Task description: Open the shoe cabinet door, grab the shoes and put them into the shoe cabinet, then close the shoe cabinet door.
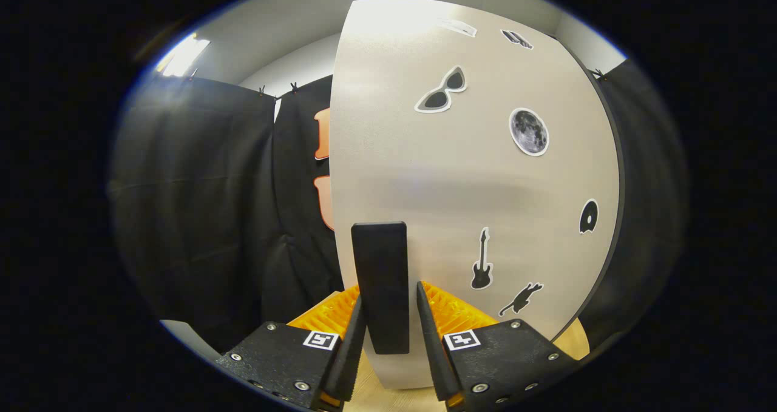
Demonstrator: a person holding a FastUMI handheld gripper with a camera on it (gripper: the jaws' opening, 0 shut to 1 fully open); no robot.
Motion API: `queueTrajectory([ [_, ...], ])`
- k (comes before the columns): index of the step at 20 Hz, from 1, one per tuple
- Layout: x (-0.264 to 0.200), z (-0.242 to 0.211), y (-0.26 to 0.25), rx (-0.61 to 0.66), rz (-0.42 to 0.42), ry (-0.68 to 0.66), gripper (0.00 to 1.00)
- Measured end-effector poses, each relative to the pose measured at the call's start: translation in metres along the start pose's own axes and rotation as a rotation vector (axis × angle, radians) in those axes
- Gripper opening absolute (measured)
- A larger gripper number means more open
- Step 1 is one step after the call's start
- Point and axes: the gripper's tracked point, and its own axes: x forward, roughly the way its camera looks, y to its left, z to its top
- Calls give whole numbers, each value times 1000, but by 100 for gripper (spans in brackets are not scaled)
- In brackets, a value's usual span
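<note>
The gripper [390, 333] has its two fingers closed in on the dark upright door handle [380, 284], one on each side, apparently pinching it; the handle sits near the left edge of the pale shoe cabinet door [473, 181], which carries stickers (sunglasses [442, 90], a moon [529, 131], a guitar [481, 260]); whether this is the opening or the closing pull cannot be told, and no shoes are to be seen here. To do it well, keep the grip square on the handle and follow the door's arc about its hinge, not a straight line; left of the handle, beyond the door's edge, lies open room up to the black cloth wall [194, 206]; right of it the door spans to its dark far edge.
</note>
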Motion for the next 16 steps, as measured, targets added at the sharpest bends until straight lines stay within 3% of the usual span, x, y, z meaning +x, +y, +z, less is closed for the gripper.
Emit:
queueTrajectory([
  [6, 6, -2, -3, -102, -97, -7, 55],
  [16, 14, 0, -7, -89, -150, -9, 58],
])
